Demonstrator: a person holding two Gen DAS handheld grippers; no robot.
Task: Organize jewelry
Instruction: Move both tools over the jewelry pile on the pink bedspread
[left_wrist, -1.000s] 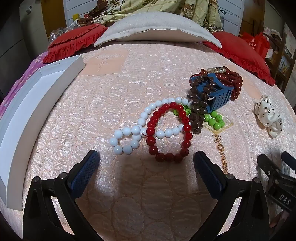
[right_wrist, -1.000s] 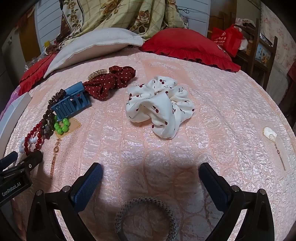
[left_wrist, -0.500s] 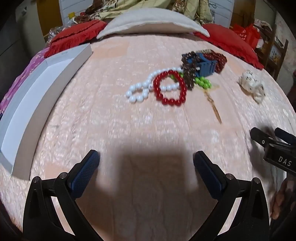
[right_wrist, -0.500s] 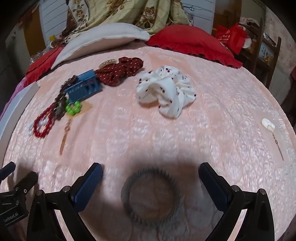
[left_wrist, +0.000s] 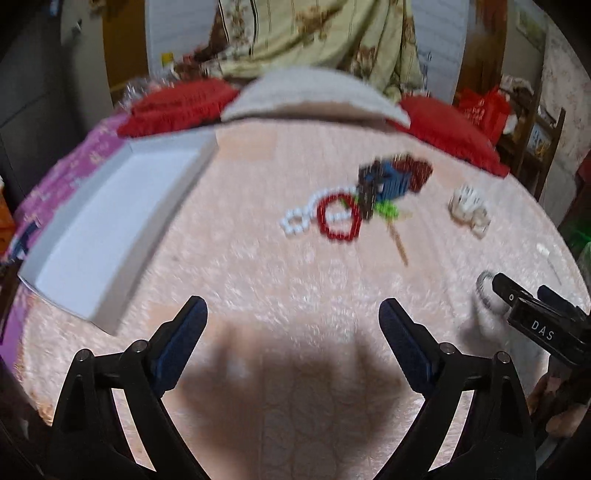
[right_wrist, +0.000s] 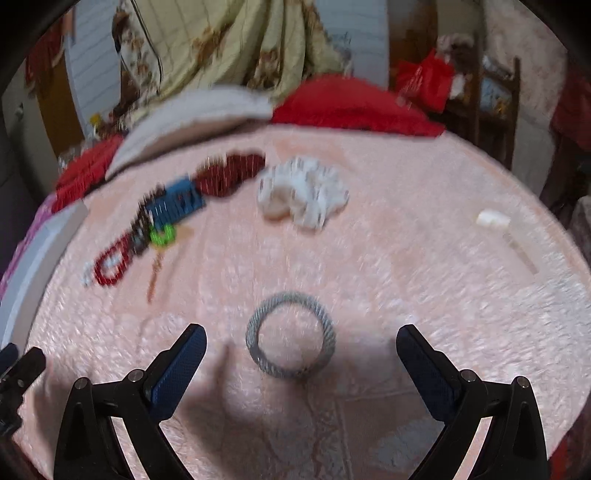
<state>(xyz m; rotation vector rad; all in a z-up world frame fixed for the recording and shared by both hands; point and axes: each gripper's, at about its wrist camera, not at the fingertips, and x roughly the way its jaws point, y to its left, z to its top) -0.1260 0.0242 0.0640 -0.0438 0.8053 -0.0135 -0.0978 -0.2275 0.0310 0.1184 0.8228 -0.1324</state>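
Observation:
A blurred heap of jewelry lies mid-bed: a red bead bracelet (left_wrist: 339, 218), a white bead string (left_wrist: 300, 218), green beads (left_wrist: 386, 211), a blue hair claw (left_wrist: 388, 181) and a dark red scrunchie (right_wrist: 231, 173). A white box lid (left_wrist: 96, 236) lies at the left. A grey ring bracelet (right_wrist: 290, 335) lies just ahead of my right gripper (right_wrist: 301, 349), between its open fingers and apart from them. A white scrunchie (right_wrist: 303, 194) lies beyond. My left gripper (left_wrist: 293, 321) is open and empty, raised well back from the heap.
Red pillows (left_wrist: 447, 129) and a white pillow (left_wrist: 314, 96) line the far edge of the pink bedspread (left_wrist: 258, 266). A small white earring (right_wrist: 493, 219) lies at the right. A thin gold pendant (left_wrist: 399, 240) lies by the green beads.
Both grippers have pulled back and up from the bed, so the jewelry heap looks smaller and farther. The grey ring now lies wholly in view ahead of the right gripper.

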